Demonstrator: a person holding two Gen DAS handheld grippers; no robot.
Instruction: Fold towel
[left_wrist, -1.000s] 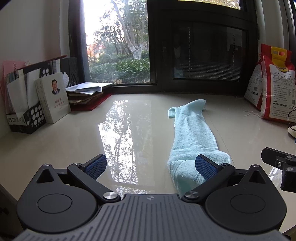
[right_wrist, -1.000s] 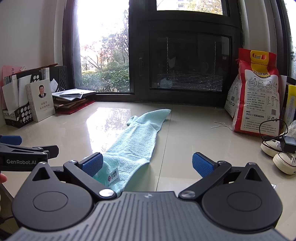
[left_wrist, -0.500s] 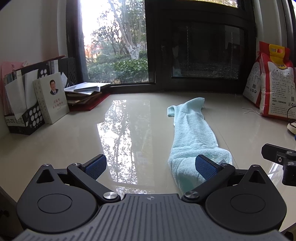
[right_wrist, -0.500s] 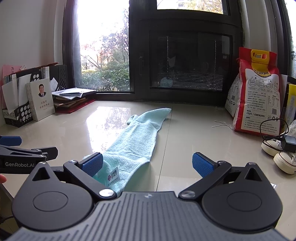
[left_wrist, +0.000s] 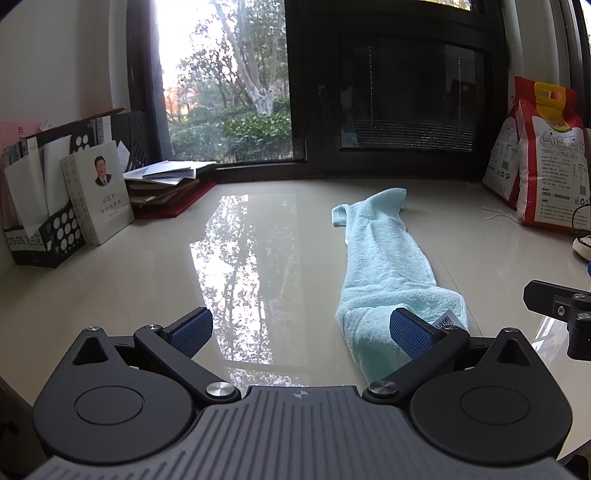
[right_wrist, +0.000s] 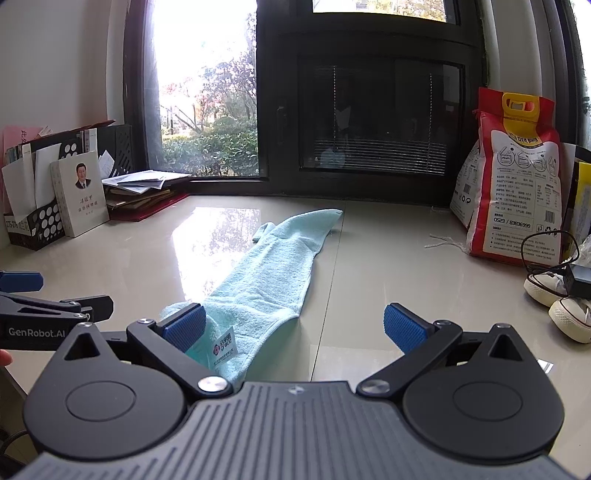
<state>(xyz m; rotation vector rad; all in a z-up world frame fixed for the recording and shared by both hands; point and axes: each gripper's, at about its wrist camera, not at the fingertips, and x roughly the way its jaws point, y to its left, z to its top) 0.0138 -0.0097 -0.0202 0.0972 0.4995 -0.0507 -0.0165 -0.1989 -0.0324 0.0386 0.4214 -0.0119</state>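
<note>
— Presently, item one?

— Towel (left_wrist: 388, 258), pale blue, already doubled into a long narrow strip. Lies flat on the tabletop (left_wrist: 147, 266), running away from both tools toward the window. Near end sits just ahead of the left hand-held gripper (left_wrist: 301, 330), behind its right-side pad; a white label shows at that corner.

— Item two?

— Left hand-held gripper: fingers spread wide, holding nothing. The towel's near end falls toward its right finger, not centred between the pads.

— Item three?

— Right hand-held gripper (right_wrist: 293, 326): likewise spread, empty. Towel end and label lie by its left finger (right_wrist: 184, 328); whether that pad touches the cloth I cannot tell, as the finger hides the edge.

— Other stock?

— Rice bag (right_wrist: 513, 184) and shoes (right_wrist: 565, 310) far to the right of the right tool; a book (left_wrist: 98, 192) and a paper stack (left_wrist: 166, 184) far to the left of the left one. All well apart from the towel.

— Step in hand?

— By my reading, the approach before the next fold: both tools hover at the near end, nothing gripped.

— Next move calls for?

— Probably each tool lowering onto one near corner, closing on the doubled layers together, then carrying that end forward over the far end.
</note>
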